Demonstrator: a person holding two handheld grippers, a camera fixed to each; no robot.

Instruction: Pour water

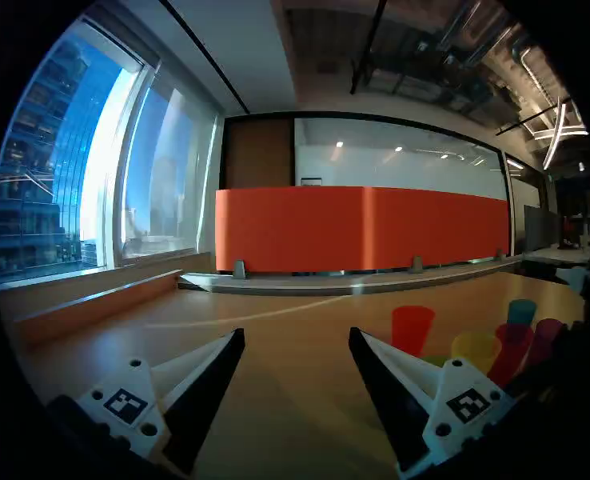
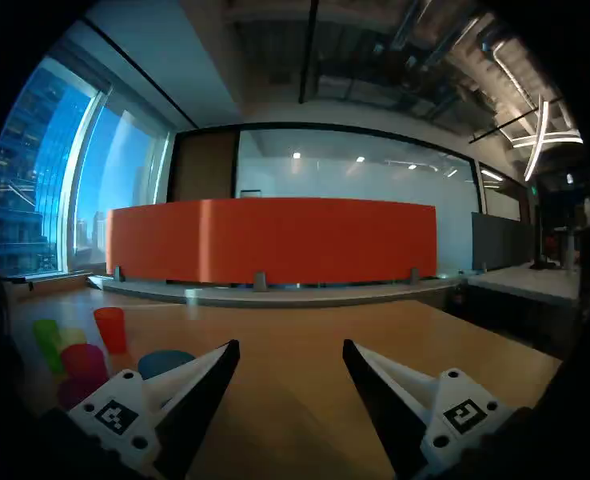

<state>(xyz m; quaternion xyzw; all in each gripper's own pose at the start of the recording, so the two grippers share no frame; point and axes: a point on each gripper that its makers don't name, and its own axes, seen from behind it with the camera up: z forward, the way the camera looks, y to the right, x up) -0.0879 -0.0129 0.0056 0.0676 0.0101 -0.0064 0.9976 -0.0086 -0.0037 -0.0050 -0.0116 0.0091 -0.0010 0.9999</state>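
Several coloured plastic cups stand on a wooden table (image 1: 295, 384). In the left gripper view they are at the right: an orange cup (image 1: 412, 328), a yellow cup (image 1: 476, 350), a red cup (image 1: 512, 349), a teal cup (image 1: 522, 311) and a magenta cup (image 1: 546, 336). My left gripper (image 1: 295, 340) is open and empty, left of the cups. In the right gripper view the cups are at the left: an orange cup (image 2: 111, 329), a green cup (image 2: 47, 342), a pink cup (image 2: 84, 364) and a blue cup (image 2: 164, 363). My right gripper (image 2: 291, 348) is open and empty, right of them.
An orange partition (image 1: 359, 228) runs along the table's far edge on grey feet. Tall windows (image 1: 63, 184) are to the left. Another desk (image 2: 527, 288) stands to the right beyond the table edge.
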